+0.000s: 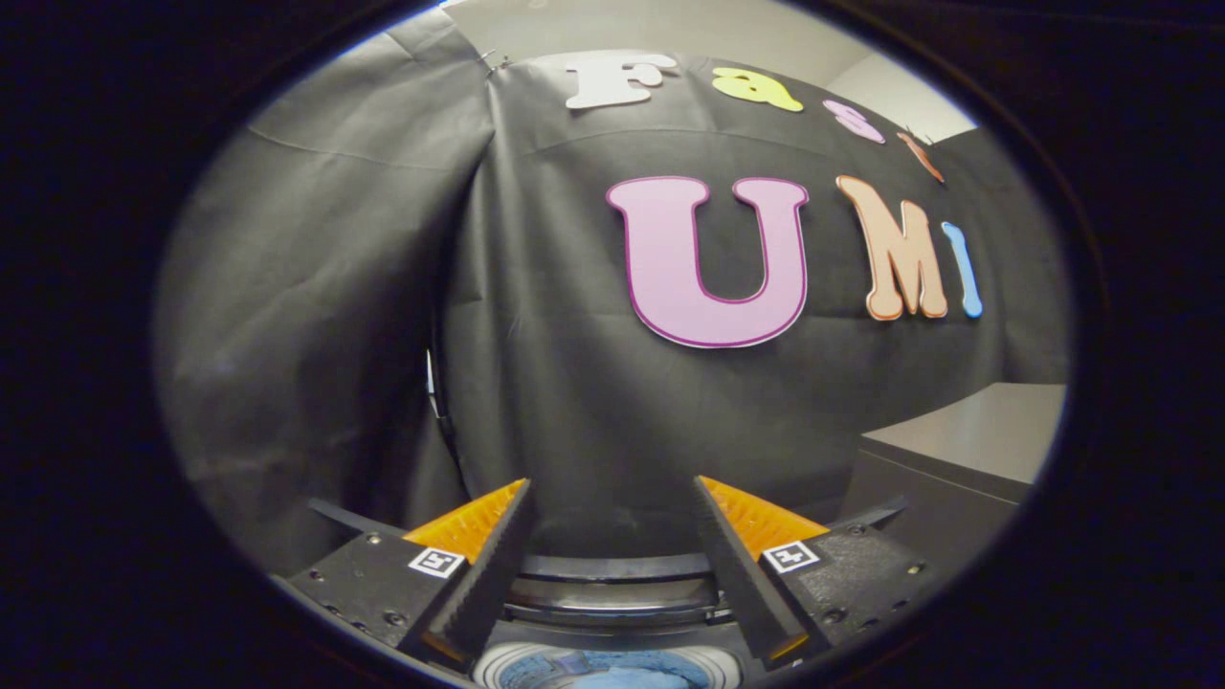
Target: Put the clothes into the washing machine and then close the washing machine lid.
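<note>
My gripper (612, 498) is open, its two fingers spread wide with nothing between them, and it points at the black cloth wall. Low down between the finger bases I see the washing machine's round opening (603, 660), with blue cloth (612, 675) lying inside the drum. Just beyond that opening the dark raised lid (612, 584) of the machine stands as a curved band across the gap between the fingers.
A grey cabinet or table (967, 445) stands to the right of the machine, against the cloth wall. The cloth wall (574, 383) hangs close behind the machine, with a fold and a seam to the left.
</note>
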